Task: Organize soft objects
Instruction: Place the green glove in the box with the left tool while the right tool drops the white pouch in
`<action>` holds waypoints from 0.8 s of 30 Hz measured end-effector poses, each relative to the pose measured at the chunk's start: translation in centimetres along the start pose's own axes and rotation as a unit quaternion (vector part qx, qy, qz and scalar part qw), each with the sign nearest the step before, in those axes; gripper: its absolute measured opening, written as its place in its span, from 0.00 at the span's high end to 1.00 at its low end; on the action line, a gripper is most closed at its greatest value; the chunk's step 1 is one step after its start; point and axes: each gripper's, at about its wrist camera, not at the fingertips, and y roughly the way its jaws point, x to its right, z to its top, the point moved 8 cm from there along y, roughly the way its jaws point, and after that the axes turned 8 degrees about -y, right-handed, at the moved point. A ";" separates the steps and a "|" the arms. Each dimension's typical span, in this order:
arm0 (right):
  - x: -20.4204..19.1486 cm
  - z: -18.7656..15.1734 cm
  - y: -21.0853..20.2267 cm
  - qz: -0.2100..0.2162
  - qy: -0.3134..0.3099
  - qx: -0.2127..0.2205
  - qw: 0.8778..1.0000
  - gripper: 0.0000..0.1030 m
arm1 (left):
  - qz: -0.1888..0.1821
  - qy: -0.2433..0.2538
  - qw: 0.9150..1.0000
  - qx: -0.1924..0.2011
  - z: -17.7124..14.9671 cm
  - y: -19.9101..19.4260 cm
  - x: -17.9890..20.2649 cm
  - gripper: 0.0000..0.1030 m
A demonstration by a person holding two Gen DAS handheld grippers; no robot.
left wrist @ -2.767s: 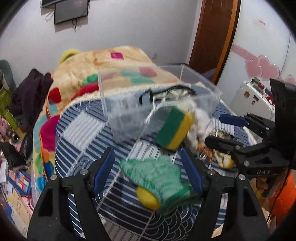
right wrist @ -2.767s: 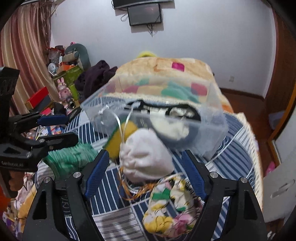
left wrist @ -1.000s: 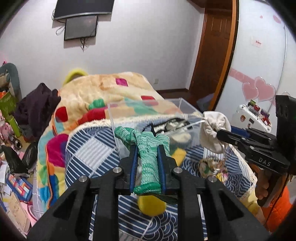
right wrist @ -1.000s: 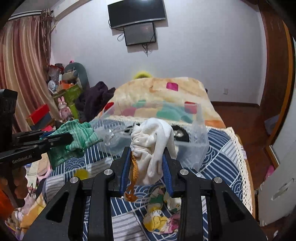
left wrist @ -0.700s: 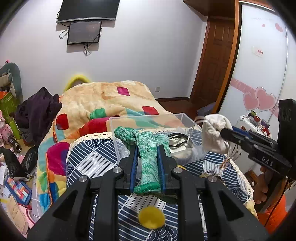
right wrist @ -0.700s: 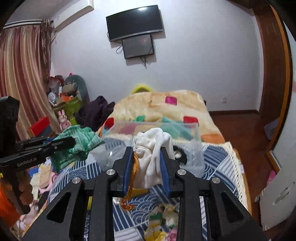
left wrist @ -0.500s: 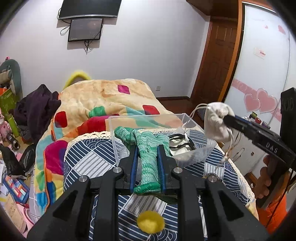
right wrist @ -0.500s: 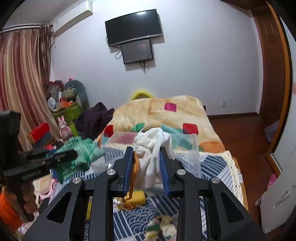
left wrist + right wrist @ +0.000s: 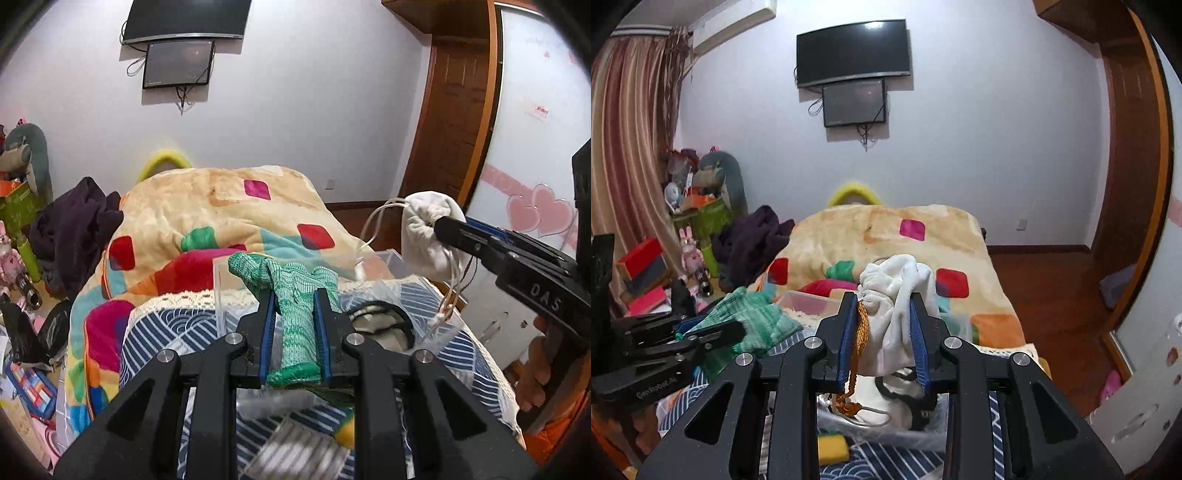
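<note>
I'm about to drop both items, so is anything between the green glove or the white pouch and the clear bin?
Nothing visible blocks either. The green glove and white pouch hang clamped over the clear bin, which has no lid on it.

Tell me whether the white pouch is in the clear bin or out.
Out: the white pouch is clamped in the right gripper, held above the clear bin.

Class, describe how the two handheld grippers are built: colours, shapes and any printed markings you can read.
Both grippers are matte black plastic with silver screw heads and blue pads lining the fingers. The left gripper reads "GenRobot.AI" on its side; the right gripper shows "DAS". An orange sleeve edge appears beside the hand holding it.
</note>
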 end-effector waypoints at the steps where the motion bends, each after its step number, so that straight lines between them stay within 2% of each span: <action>1: -0.2 0.0 0.3 0.003 -0.001 -0.001 1.000 0.76 | -0.001 -0.003 1.000 -0.001 0.1 0.4 0.0 0.80; 6: -0.3 -0.1 1.9 0.014 0.006 -0.016 1.000 0.76 | 0.008 -0.004 1.000 -0.012 -0.2 2.7 -0.4 0.80; 11: -0.2 -1.1 3.9 0.032 0.016 -0.055 0.998 0.76 | 0.015 -0.010 0.999 -0.034 -1.1 4.8 -0.9 0.80; 18: -0.5 -3.1 5.9 0.043 0.016 -0.106 0.993 0.76 | 0.026 -0.023 0.996 -0.083 -3.0 8.2 -1.5 0.80; 20: -0.6 -3.6 6.3 0.047 0.017 -0.120 0.991 0.76 | 0.037 -0.005 0.996 -0.080 -3.1 8.4 -1.2 0.80; 24: -0.9 -4.6 6.9 0.060 0.018 -0.141 0.988 0.75 | 0.035 0.015 0.995 -0.087 -3.6 8.5 -0.4 0.80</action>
